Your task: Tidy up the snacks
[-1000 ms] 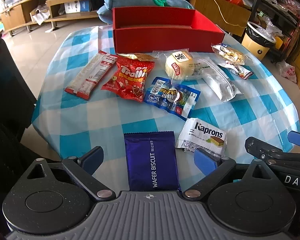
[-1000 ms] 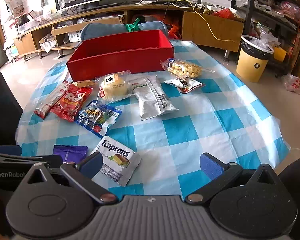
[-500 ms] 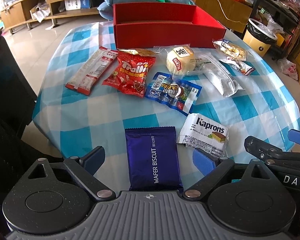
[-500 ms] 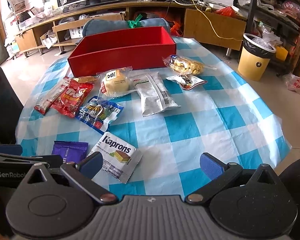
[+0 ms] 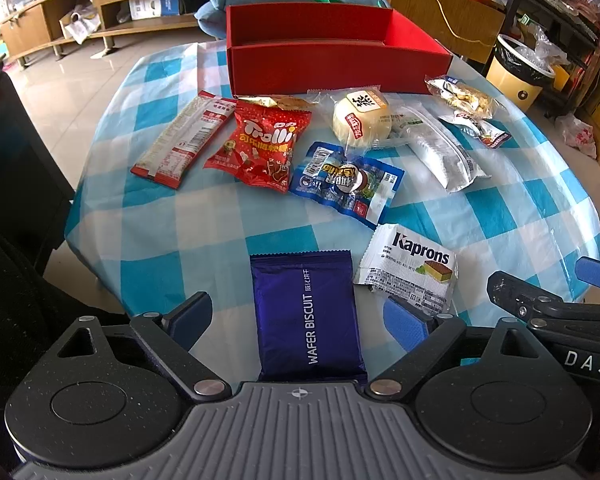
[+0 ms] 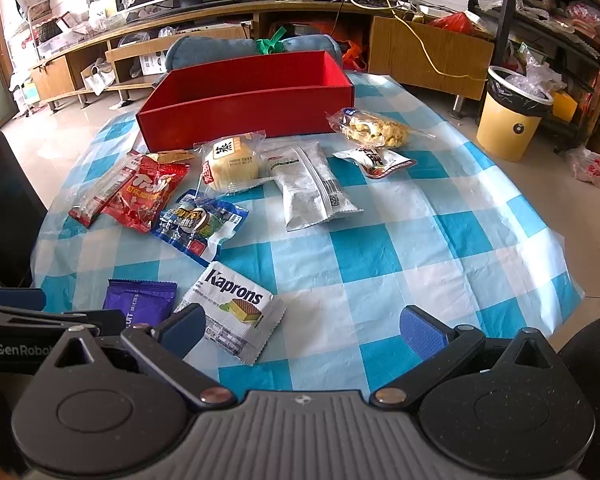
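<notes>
**Left hand-held gripper lining up on the wafer biscuit**

The left hand-held gripper (image 5: 296, 316) is hanging over the near edge of the surface (image 5: 204, 220), its jaws spread but just now narrowing around the purple wafer biscuit pack (image 5: 306, 312). The pack is lying flat between the blue pads, lengthwise along the fingers, and neither pad is touching it, so nothing is being grasped. That framing is probably a set-up for pinching the pack by its long sides.

The right hand-held gripper (image 6: 300, 326) is waiting released beside it, holding nothing, with the Kaprons wafer pack (image 6: 232, 312) lying just past its left pad.

The red box (image 6: 236, 96) is sitting open at the far side of the surface, with no snack showing in the visible part, which suggests it is the place the snacks are meant to go. The other snacks are lying loose between it and the grippers: the Trolli bag (image 5: 260, 144), the round bun (image 5: 360, 120), the blue packet (image 5: 348, 184), the silver pouch (image 6: 312, 184).
</notes>
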The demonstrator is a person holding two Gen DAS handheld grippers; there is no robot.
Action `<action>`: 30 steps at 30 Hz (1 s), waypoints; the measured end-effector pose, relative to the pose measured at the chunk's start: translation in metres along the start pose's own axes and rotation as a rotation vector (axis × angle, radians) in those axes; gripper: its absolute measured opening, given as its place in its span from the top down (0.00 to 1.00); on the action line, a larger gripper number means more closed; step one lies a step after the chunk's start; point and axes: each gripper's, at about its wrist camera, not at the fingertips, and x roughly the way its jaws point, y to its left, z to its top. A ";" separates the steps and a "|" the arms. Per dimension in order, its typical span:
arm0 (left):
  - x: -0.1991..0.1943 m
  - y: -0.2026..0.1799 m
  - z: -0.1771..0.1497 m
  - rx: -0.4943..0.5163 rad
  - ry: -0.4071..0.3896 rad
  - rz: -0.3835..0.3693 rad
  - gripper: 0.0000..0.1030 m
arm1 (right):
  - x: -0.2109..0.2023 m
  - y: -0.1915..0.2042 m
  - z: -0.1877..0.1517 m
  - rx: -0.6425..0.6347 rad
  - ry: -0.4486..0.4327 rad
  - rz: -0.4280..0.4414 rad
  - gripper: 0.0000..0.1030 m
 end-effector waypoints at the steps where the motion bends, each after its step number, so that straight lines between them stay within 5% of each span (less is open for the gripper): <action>1: 0.000 0.000 0.000 -0.001 0.000 0.000 0.07 | 0.000 0.000 0.000 0.000 0.000 0.000 0.03; 30: 0.004 -0.002 -0.001 0.006 0.034 0.014 0.10 | 0.005 0.002 -0.003 -0.011 0.027 0.001 0.03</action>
